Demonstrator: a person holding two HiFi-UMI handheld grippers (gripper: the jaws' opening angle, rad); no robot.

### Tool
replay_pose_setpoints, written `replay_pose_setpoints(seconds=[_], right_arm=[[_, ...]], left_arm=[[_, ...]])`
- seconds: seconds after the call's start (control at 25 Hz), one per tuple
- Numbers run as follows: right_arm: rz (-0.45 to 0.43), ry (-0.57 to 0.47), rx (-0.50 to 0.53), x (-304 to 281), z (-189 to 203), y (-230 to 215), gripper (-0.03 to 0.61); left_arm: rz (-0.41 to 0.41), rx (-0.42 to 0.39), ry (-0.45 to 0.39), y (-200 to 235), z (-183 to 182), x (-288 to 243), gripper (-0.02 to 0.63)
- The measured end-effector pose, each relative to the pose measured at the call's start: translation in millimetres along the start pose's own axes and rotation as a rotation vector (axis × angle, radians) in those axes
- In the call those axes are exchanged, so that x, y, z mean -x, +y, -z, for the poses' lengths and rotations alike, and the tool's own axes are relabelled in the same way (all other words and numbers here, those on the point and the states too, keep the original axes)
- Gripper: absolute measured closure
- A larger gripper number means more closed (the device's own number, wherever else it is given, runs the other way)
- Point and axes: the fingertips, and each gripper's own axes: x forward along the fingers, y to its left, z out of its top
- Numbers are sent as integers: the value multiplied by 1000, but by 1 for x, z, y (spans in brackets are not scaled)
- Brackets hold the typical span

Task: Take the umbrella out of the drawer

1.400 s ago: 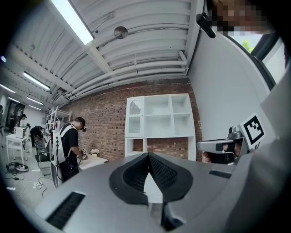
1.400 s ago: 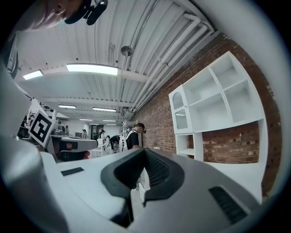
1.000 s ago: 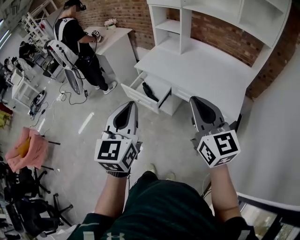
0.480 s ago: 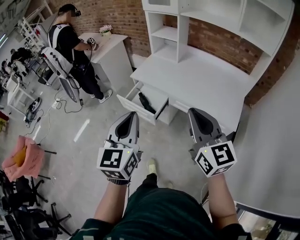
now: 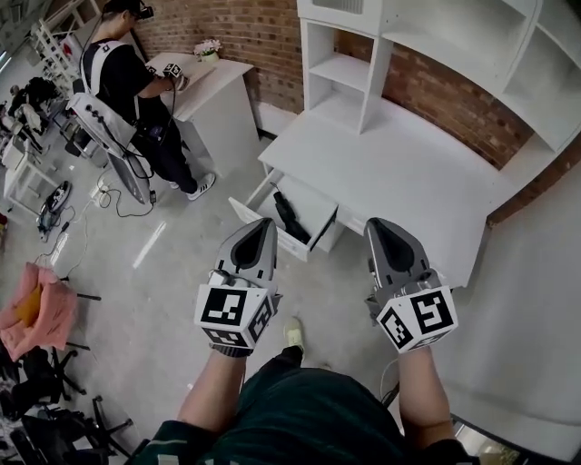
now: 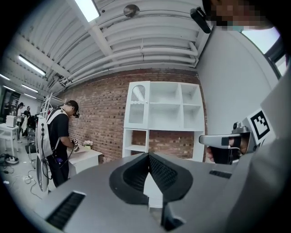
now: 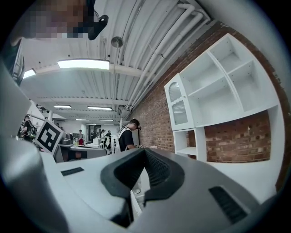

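The white desk (image 5: 408, 173) with its open-shelved top unit (image 5: 359, 64) is standing ahead of both grippers, against a brick wall (image 5: 263, 27). Its drawer (image 5: 313, 202) is hanging pulled out at the desk's left end, just ahead of the left gripper (image 5: 264, 227) and ahead and to the left of the right gripper (image 5: 378, 224). The umbrella (image 5: 287, 215), black and folded, is lying inside that drawer, running front to back. Neither gripper is touching it.

Both grippers are hovering side by side over the grey floor (image 5: 163, 272), pointing toward the desk. Each is keeping its jaws pressed together at the tips, with nothing between them.

Well off to the left gripper's side, another person (image 5: 123, 77) in black is working at a second white table (image 5: 213, 91), where a small flower pot (image 5: 209, 47) is sitting. A pink cloth (image 5: 41, 309) is draping over something far left and behind.
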Motion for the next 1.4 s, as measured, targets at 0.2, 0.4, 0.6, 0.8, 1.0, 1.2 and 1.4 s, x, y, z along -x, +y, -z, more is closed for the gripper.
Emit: replay_pose_setpoints(seconds=[0.2, 0.4, 0.6, 0.8, 1.0, 1.2, 1.4], right_arm=[[17, 8, -13, -56, 6, -9, 574], [25, 21, -5, -100, 14, -7, 574], [13, 40, 2, -132, 23, -8, 574], [-23, 47, -7, -160, 29, -15, 574], [-76, 61, -24, -198, 47, -35, 574], [-170, 76, -29, -247, 61, -58, 574], [-248, 86, -34, -287, 74, -71, 574]], left_arm=[[32, 21, 34, 42, 7, -49, 607], [70, 62, 53, 71, 18, -82, 607], [77, 78, 81, 87, 35, -110, 607], [48, 122, 128, 101, 58, -132, 607], [6, 164, 182, 114, 87, -165, 607], [-69, 195, 233, 129, 115, -206, 607], [-154, 224, 260, 147, 138, -232, 607]])
